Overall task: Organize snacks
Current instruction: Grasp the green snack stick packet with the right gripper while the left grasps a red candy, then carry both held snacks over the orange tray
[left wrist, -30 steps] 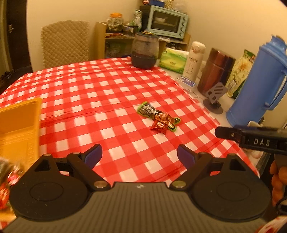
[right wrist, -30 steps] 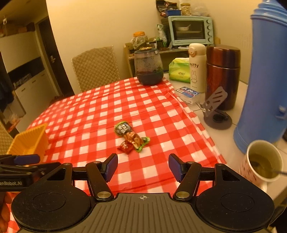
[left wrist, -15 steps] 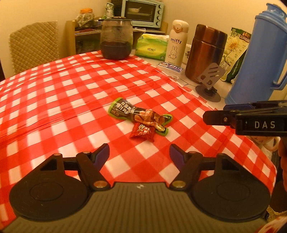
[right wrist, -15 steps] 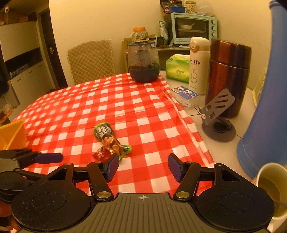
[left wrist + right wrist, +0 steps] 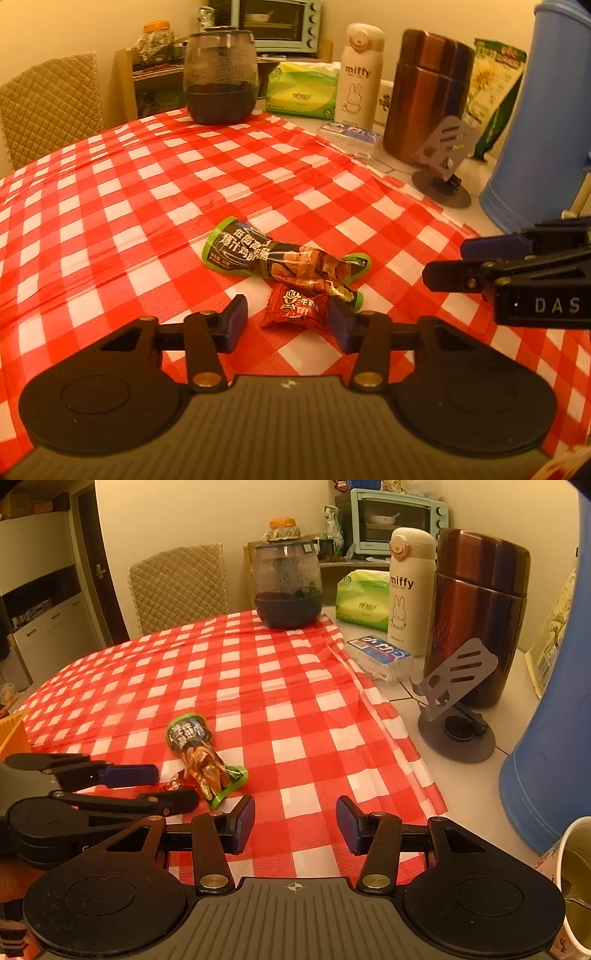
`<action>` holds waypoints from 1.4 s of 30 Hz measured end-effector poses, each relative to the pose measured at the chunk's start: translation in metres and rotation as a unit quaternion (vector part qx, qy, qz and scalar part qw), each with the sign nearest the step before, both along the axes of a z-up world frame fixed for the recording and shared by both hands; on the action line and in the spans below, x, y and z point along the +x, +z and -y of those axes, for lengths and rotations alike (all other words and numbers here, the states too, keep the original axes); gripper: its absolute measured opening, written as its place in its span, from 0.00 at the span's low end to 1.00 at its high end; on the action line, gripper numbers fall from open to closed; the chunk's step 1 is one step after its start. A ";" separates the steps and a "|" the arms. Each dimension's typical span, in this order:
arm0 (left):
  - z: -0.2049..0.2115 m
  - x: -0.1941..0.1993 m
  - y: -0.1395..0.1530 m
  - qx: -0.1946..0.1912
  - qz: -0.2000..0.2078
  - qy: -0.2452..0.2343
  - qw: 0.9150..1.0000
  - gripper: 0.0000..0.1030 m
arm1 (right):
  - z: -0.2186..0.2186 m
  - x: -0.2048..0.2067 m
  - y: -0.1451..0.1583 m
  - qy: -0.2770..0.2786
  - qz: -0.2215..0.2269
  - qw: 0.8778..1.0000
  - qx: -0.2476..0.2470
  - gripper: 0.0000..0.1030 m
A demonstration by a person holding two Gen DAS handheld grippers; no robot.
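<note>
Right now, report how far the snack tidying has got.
Done: nothing visibly sorted yet. In hand: the left gripper is open, its fingers either side of the small red candy packet, not closed on it. Left: that packet and the green-edged sausage snack pack both lie on the checkered tablecloth. The right gripper is open, holding nothing.

Red-and-white checked tablecloth (image 5: 155,192), red candy wrapper (image 5: 295,308)

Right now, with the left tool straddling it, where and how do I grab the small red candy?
Pinch the red candy across its puffed middle, coming straight down with the open left tool. It lies flat, crimped ends thin; its far edge touches the green sausage pack, so stay on the near side.
</note>
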State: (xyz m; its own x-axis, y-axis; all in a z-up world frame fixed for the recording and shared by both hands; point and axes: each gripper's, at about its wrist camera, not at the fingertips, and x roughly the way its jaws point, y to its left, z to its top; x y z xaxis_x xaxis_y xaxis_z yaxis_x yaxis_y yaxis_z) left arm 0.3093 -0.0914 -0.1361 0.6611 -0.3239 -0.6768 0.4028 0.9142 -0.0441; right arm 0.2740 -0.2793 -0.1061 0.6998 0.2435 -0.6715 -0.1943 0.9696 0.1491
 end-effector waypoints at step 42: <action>-0.086 -0.081 0.049 -0.038 -0.029 0.152 0.987 0.21 | -0.091 0.007 0.003 0.163 -0.006 0.985 -0.054 0.29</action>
